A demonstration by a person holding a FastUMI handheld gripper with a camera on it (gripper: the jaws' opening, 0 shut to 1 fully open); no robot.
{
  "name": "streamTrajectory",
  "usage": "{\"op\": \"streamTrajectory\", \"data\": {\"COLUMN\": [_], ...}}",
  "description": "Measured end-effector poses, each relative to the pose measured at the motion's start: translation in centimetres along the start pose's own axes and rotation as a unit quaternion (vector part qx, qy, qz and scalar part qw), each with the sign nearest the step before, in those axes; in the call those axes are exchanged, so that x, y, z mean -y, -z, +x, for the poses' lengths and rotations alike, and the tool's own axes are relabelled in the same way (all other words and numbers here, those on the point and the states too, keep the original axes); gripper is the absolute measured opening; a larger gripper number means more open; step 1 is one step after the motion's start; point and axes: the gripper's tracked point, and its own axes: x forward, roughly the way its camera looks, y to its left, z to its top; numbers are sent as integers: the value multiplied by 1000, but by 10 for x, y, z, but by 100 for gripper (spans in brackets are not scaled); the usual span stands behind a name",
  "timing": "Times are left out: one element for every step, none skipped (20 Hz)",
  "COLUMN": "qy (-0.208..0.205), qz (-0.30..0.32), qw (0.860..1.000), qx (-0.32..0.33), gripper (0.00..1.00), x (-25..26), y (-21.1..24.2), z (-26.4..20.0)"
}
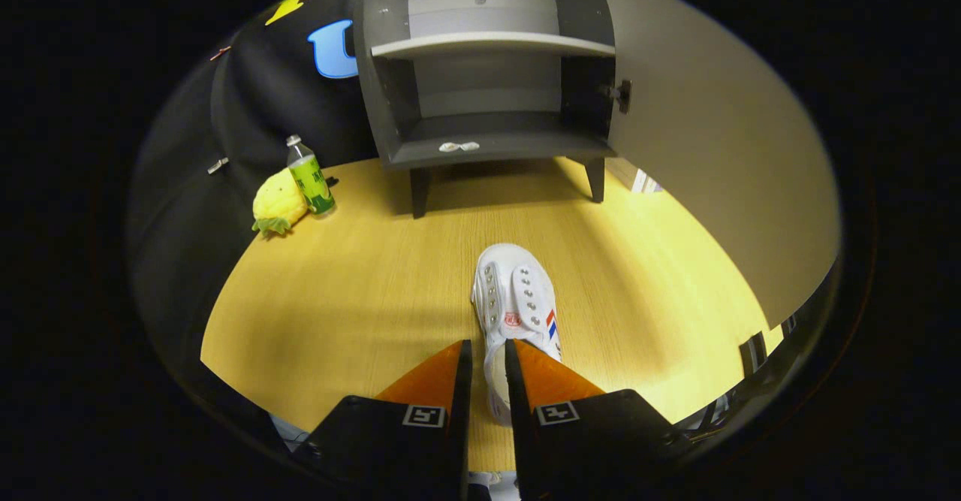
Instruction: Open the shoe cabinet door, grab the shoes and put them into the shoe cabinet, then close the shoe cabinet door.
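Tool (488,347) clamped on shoe's (518,298) heel collar

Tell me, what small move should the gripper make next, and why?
Probably lift the white shoe and carry it forward. The gripper looks shut on the shoe's heel edge, the toe points at the shoe cabinet, and its door already stands open, with the bottom shelf nearly bare.

Floor: light wood-grain surface (360,291), brightly lit at centre frame.
Wall: black cloth (248,110), upper left.
Light: soft shadow bands cross the wood, lower left.
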Motion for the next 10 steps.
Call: {"op": "streamTrajectory", "data": {"qy": [3,5,7,8,9,10,11,11,11,9], "qz": [3,7,9,10,10,8,7,9,9,9], "qw": [1000,1000,1000,1000,999,999,999,999,999,1000], "qx": [-9,-17,-24,-27,-30,-33,-35,-36,-32,-22], "gripper": [29,30,29,29,29,29,30,30,29,29], "x": [1,2,3,3,4,4,5,4,3,2], "y": [8,14,20,23,27,30,32,33,31,27], "z": [8,15,21,26,33,38,44,48,51,54]}}
